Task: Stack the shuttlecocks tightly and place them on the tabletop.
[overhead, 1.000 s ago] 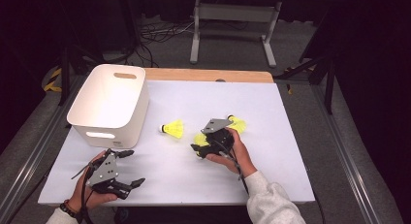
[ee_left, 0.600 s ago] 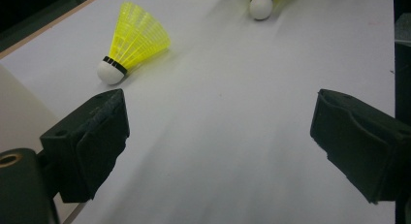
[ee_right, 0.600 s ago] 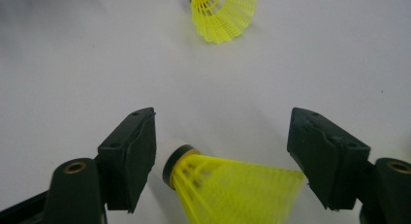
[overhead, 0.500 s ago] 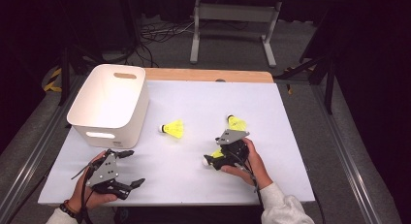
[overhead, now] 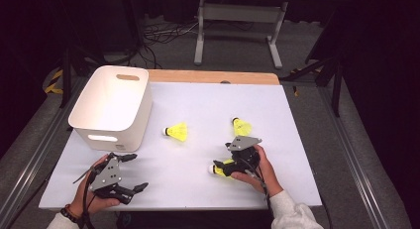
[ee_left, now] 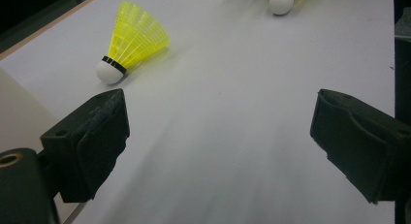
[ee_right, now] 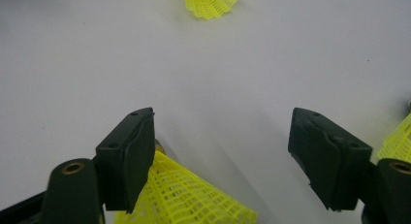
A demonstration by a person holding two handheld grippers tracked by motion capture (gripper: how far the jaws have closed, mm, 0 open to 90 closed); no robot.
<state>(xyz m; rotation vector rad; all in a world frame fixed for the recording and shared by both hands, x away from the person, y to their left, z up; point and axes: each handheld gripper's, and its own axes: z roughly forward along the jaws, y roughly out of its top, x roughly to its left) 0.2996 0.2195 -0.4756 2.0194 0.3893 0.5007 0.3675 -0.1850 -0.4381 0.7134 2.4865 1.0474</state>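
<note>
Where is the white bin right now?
In the high view the bin stands upright at the table's far left, just beyond the left hand-held gripper, with a shuttlecock lying apart to its right.

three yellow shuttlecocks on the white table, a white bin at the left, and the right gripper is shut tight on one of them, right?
Not quite: the right gripper is open. The right gripper view shows its jaws spread wide, with a shuttlecock lying under the left jaw, not clamped. The three shuttlecocks, the table and the bin are as you say.
</note>
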